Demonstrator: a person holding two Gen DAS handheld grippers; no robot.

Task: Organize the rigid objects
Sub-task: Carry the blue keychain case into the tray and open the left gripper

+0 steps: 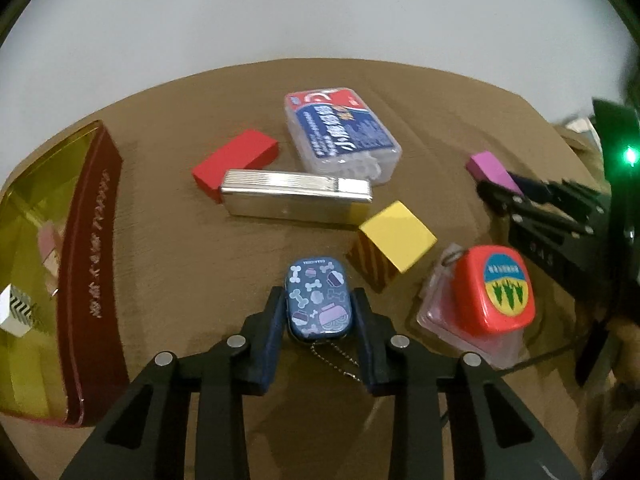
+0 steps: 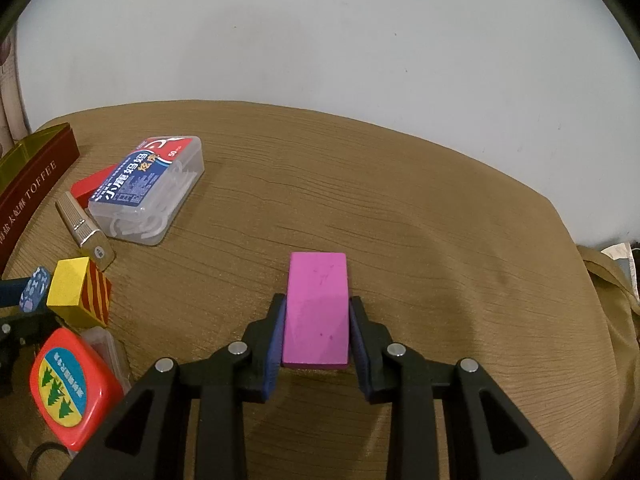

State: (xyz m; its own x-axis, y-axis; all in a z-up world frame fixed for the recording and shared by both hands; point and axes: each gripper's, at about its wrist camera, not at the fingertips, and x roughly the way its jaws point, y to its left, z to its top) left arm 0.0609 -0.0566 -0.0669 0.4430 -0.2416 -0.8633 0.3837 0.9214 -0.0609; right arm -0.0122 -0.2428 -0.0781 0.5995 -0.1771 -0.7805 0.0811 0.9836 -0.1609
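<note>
A home-like tabletop: tan cloth before a plain white wall, small household items scattered about.

Dim, even indoor light; fisheye-warped edges, slight blur at periphery.

Left claw: black plastic linkage arms, silver round pivot screws, dark blue finger pads. Right claw: same build; in the left view blurred, apparently a green LED.

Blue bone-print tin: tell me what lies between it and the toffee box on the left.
Nothing visible. The blue tin sits between the left gripper fingers; only bare tablecloth lies between it and the toffee box.
</note>
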